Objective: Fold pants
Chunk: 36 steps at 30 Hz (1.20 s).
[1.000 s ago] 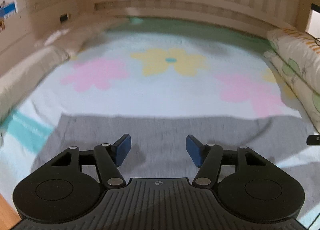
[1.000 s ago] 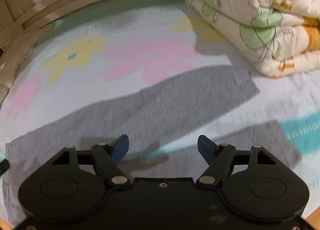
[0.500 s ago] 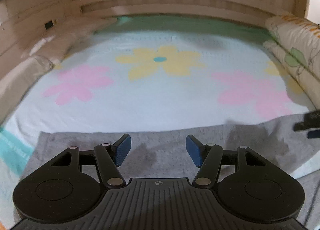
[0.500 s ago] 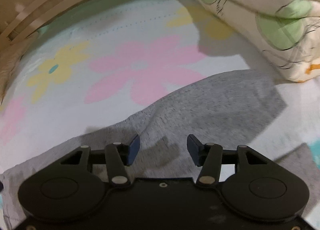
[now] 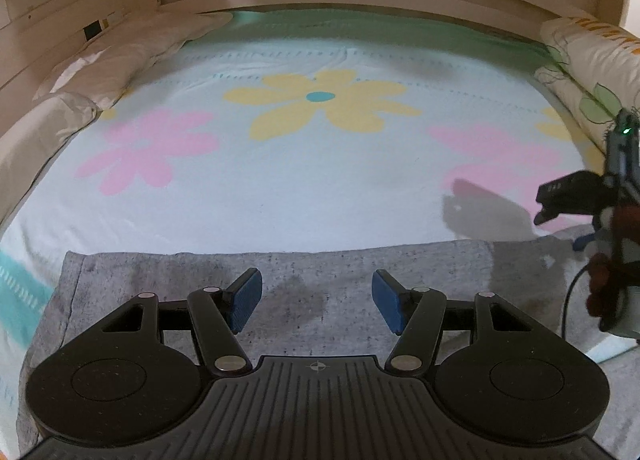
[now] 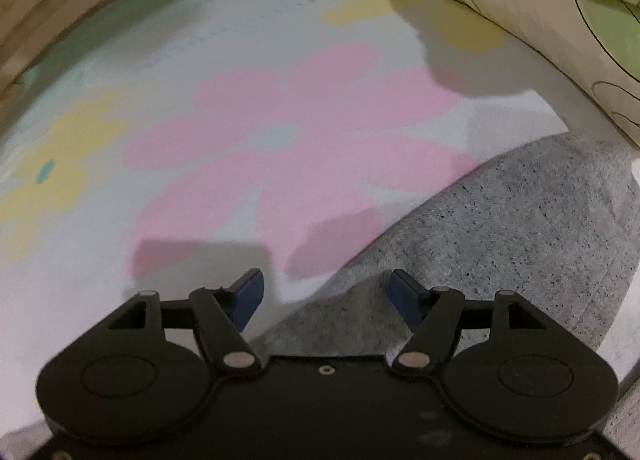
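One pair of grey pants (image 5: 280,272) lies flat on a flower-printed bedsheet (image 5: 320,187), its long axis running across the bed from one hand to the other, as two handheld grippers hover over its far edge. The left gripper (image 5: 317,296) hangs with its blue pads apart and nothing between them, the grey cloth directly beneath and the hem just ahead of the fingertips. The right gripper (image 6: 326,294), whose jaws have just been widening, also stands released and empty; it straddles the garment's edge, grey fabric under its right pad and bare sheet under its left. The right-hand view is blurred, so whether a pad already brushes the cloth is hard to say. Both grippers look about equally near the edge, placed toward opposite ends of the pants. One folded quilt (image 5: 592,59) sits to the right, two pillows (image 5: 120,55) to the left.
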Each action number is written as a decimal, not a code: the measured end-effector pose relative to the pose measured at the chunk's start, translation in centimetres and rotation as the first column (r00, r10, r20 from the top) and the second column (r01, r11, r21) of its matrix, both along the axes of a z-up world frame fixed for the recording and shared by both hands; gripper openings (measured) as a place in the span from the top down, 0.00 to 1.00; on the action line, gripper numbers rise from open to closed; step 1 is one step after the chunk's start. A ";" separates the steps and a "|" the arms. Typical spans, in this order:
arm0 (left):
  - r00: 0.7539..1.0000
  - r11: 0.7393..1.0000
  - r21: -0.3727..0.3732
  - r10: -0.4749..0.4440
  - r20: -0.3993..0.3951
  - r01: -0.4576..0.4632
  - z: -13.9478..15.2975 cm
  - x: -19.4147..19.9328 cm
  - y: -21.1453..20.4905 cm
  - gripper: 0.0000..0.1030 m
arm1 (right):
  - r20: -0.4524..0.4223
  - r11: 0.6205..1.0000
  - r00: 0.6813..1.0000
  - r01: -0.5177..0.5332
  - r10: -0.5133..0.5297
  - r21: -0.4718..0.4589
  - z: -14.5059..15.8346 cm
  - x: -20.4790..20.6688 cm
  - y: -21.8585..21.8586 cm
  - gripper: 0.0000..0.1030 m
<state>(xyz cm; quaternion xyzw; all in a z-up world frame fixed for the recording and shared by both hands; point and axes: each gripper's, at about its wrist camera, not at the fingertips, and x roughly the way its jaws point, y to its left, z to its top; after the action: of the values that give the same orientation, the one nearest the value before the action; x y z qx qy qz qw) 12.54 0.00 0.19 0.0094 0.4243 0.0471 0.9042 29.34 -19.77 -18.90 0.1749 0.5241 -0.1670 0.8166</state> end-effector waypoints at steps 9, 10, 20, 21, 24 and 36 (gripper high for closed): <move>1.000 1.000 -0.016 0.003 -0.004 -0.003 0.2 -0.1 -0.1 0.42 | 0.040 0.999 0.999 -0.034 0.033 0.017 1.5 -2.3 -2.4 0.97; 1.000 1.000 -0.020 0.005 -0.004 -0.005 0.2 -0.1 0.0 0.42 | 0.051 0.999 0.998 -0.035 0.033 0.038 2.1 -3.1 -2.9 0.97; 0.998 0.993 -0.120 0.009 -0.061 -0.017 -1.3 1.3 -0.1 0.42 | 0.087 0.985 0.989 -0.132 0.122 0.111 3.6 -11.9 -5.1 0.97; 0.997 0.990 -0.139 0.006 -0.080 -0.017 -1.6 1.8 -0.1 0.42 | 0.082 0.985 0.988 -0.138 0.129 0.107 3.3 -12.3 -5.0 0.97; 0.991 0.981 -0.190 0.006 -0.130 -0.031 -2.5 3.4 0.2 0.42 | 0.067 0.983 0.988 -0.148 0.141 0.109 2.1 -12.5 -5.0 0.97; 0.961 0.933 -0.316 0.087 -0.262 -0.170 -5.9 6.9 0.8 0.42 | 0.064 0.977 0.988 -0.146 0.137 0.154 1.0 -14.1 -4.9 0.97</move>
<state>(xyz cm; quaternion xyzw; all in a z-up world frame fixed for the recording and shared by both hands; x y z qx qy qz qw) 19.49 0.84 -5.67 -0.1670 0.5337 0.0321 0.8284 15.27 -24.64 -17.94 0.2059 0.5249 -0.0616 0.8236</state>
